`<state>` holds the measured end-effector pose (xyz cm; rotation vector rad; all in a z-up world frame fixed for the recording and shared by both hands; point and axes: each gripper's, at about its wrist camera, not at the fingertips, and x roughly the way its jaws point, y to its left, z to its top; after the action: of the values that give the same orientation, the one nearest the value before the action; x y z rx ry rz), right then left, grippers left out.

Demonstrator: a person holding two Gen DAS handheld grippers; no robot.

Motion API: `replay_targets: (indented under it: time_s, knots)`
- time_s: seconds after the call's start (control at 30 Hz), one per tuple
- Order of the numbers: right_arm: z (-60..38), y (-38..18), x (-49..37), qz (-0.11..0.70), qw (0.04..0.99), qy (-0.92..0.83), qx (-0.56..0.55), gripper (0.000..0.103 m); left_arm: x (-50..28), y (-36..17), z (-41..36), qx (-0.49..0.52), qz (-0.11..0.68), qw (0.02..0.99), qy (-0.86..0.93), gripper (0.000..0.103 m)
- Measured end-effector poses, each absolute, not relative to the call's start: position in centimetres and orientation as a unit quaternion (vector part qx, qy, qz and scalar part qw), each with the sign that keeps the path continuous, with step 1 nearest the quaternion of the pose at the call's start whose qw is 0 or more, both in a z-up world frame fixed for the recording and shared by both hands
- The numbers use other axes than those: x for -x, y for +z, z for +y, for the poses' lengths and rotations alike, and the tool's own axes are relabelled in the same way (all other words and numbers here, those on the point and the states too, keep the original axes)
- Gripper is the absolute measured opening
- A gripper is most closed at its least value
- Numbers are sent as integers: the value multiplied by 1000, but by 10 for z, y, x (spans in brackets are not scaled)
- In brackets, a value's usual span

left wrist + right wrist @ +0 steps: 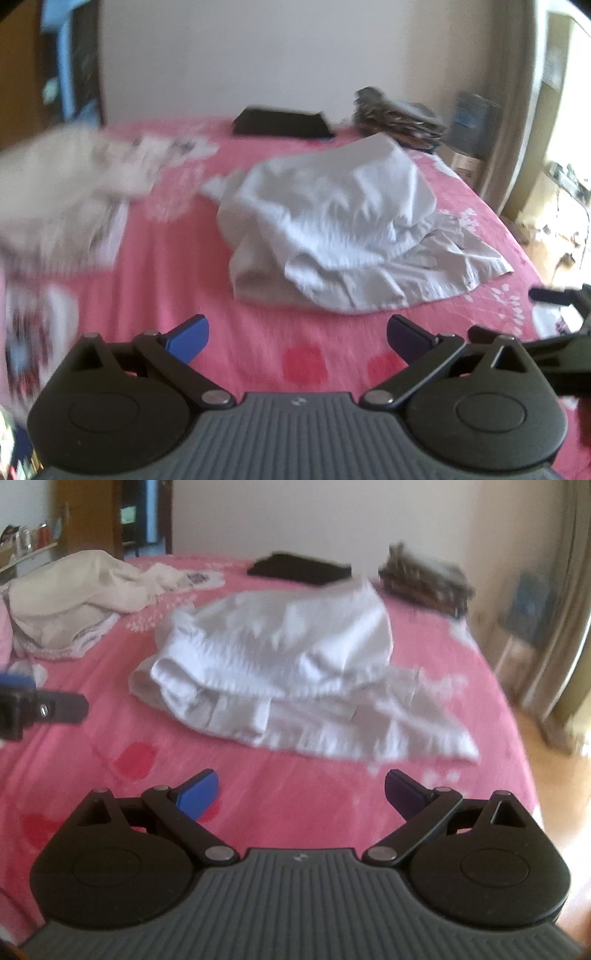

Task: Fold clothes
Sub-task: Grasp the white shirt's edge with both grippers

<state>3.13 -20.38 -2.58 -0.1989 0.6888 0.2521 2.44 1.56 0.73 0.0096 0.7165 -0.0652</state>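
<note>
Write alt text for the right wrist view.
A crumpled white garment lies on a pink bedspread, just ahead of the open, empty right gripper. A cream garment lies far left, a folded black item at the far edge, the left gripper at left.

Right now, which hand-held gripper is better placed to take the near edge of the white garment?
Probably the right hand-held gripper: open, empty, and the white garment's near edge lies just ahead. The left hand-held gripper, also open, sees it farther ahead.
</note>
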Motion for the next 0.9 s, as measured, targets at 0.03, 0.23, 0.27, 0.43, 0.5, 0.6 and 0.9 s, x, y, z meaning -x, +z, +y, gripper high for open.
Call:
replay_targets:
  time_s: [0.03,0.23,0.27,0.43,0.5,0.6,0.9]
  knots:
    - [-206,-25,-37,324,931,125,107,97,-32,8,14,-21,342,939,-34,103]
    - [-214,-26,-72,298,938,127,124,96,-73,-12,0,-96,311,945,-41,92]
    - [-214,-27,-75,299,938,130,120,96,-78,-19,-3,-107,314,943,-40,89]
    - [-213,-35,-80,303,936,141,113,95,-103,-55,-13,-162,338,926,-35,58]
    - [-213,-38,-81,309,934,143,108,95,-112,-64,-12,-167,349,922,-27,53]
    - [-215,-42,-83,320,932,142,97,95,-125,-71,-5,-146,356,923,-11,39]
    - [-227,-54,-91,340,930,124,70,95,-133,-64,9,-125,334,934,26,7]
